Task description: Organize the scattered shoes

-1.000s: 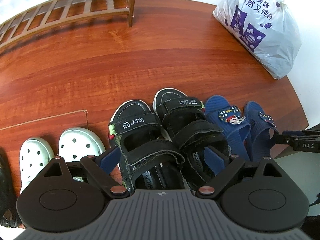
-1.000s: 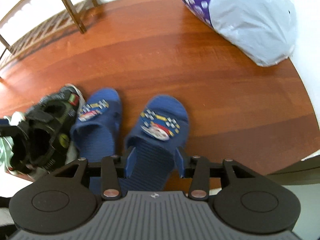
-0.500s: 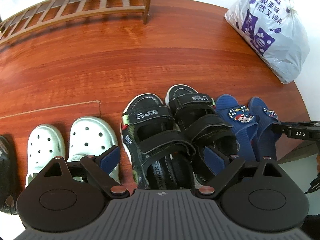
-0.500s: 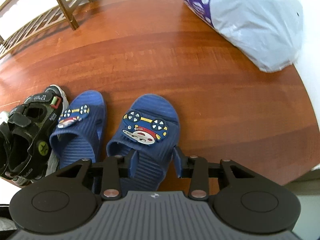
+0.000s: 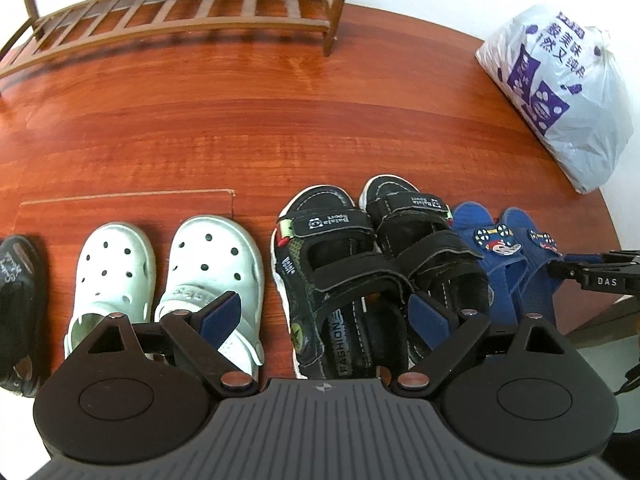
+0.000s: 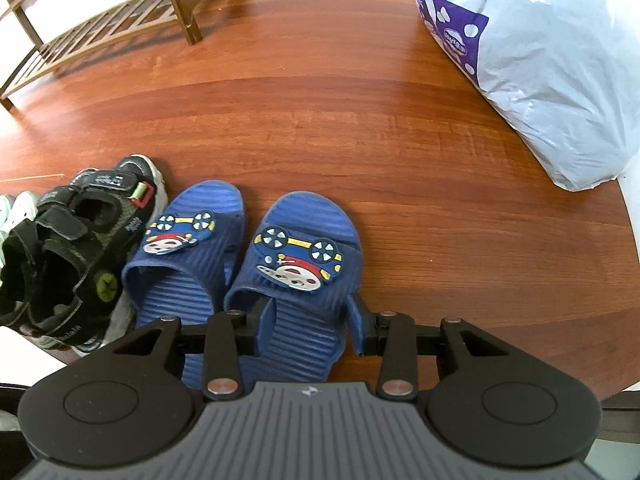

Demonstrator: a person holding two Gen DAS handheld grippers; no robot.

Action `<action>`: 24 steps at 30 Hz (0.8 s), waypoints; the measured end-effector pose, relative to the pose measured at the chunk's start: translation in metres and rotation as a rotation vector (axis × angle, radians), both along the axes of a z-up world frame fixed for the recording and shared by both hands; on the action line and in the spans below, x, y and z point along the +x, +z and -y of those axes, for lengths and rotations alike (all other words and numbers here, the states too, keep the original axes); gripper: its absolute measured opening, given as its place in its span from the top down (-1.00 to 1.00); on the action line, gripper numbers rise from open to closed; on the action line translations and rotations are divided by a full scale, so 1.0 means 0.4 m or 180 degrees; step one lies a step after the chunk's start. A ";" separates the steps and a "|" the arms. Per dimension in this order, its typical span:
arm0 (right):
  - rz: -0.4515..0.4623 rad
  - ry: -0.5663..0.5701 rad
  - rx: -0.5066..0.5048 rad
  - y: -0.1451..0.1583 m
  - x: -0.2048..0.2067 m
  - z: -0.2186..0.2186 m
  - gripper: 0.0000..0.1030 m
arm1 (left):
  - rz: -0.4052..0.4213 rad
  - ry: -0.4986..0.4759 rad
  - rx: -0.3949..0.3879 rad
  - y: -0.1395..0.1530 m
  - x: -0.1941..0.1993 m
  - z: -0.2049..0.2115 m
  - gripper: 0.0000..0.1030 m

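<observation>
Shoes stand in a row on the wooden floor: a pair of white clogs [image 5: 216,264], a pair of black strap sandals [image 5: 332,272] and a pair of blue cartoon slippers [image 5: 492,248]. My left gripper [image 5: 325,318] hovers open over the heels. Its left pad is above a clog heel, its right pad above the right sandal, and neither touches. My right gripper [image 6: 310,324] straddles the heel of the right blue slipper [image 6: 304,240], which rests on the floor beside its mate [image 6: 188,248]. The right jaws are opening and no longer press on the slipper.
A dark shoe [image 5: 18,300] sits at the far left of the row. A low wooden shoe rack [image 5: 180,8] stands along the back wall. A white and purple plastic bag [image 6: 540,60] lies at the right. The floor ends at a pale edge near the slippers.
The left gripper has slid left along the row, so both clogs and the dark shoe now show. The right blue slipper now lies straight and close beside its mate; the right jaws squeezed, then widened.
</observation>
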State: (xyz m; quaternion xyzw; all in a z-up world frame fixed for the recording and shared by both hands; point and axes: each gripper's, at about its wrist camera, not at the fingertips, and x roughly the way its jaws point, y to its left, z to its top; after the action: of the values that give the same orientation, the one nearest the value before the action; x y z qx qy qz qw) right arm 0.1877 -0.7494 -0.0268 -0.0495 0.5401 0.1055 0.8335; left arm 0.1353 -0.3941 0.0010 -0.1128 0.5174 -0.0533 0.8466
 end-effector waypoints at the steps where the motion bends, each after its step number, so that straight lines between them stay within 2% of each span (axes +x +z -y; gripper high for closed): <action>1: 0.0000 0.0002 0.0005 0.006 -0.003 -0.004 0.03 | 0.0007 0.0017 -0.0008 0.000 -0.003 -0.004 -0.78; 4: 0.0051 0.0011 0.0046 0.035 -0.016 -0.019 -0.14 | 0.0024 0.0065 -0.0023 0.002 -0.015 -0.016 -0.78; 7: 0.0095 0.0016 0.0085 0.055 -0.025 -0.037 -0.21 | 0.0037 0.0108 -0.0047 0.005 -0.026 -0.034 -0.78; 16: 0.0270 0.0041 0.0242 0.117 -0.085 -0.147 -0.65 | 0.0142 0.0130 0.0013 0.030 -0.075 -0.108 -0.78; 24: 0.0311 -0.0120 0.0310 0.133 -0.175 -0.244 -0.75 | 0.0180 0.0116 0.0132 0.049 -0.159 -0.192 -0.78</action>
State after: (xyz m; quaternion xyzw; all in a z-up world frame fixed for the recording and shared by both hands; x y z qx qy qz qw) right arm 0.1178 -0.6520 0.0265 -0.0037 0.4938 0.1134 0.8621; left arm 0.0716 -0.3174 0.0205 -0.1030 0.4921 -0.0303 0.8639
